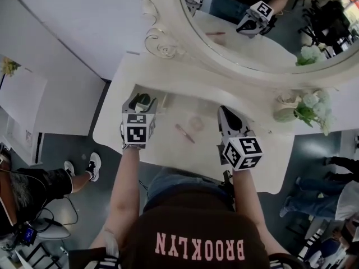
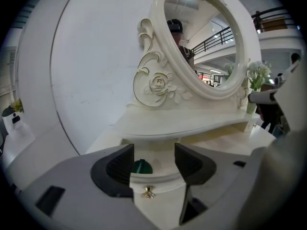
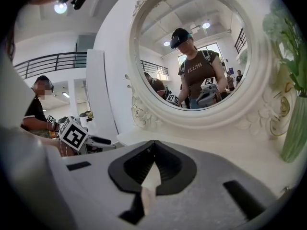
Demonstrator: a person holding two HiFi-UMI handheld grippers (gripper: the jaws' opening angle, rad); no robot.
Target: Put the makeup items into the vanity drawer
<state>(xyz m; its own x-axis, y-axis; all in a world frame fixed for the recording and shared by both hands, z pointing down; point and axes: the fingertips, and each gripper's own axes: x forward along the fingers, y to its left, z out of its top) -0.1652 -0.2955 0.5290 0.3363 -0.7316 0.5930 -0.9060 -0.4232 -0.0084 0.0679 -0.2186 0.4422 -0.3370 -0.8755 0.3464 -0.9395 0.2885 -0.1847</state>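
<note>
Two items are left out on the vanity top: a pink stick (image 1: 185, 133) and, just beside it at 1 o'clock, a small clear round piece (image 1: 195, 122). A green item (image 2: 142, 166) already sits in the open drawer (image 2: 160, 205), behind the drawer's front and its brass knob (image 2: 148, 191).

The left gripper (image 2: 153, 157) is at 9 o'clock from the stick. Its jaws are spread wide and grip nothing. They reach over the drawer's front with the green item low between them, close by the left jaw; I cannot tell if it touches. The right gripper (image 1: 227, 116), at 3 o'clock from the stick, has its jaws together with nothing visibly held.

The nearest risk, as I judge it, is in pulling the left gripper out. A jaw dragged back low could hook the drawer's front and jerk it. Swinging sideways could knock the green item over or flick it out.

The stick looks likely to roll if a jaw nudges it, and the table's front edge lies toward 6 o'clock. The clear piece is faint and may be misjudged when closing on it. The vase (image 1: 289, 114), out at 2 o'clock, is well apart.
</note>
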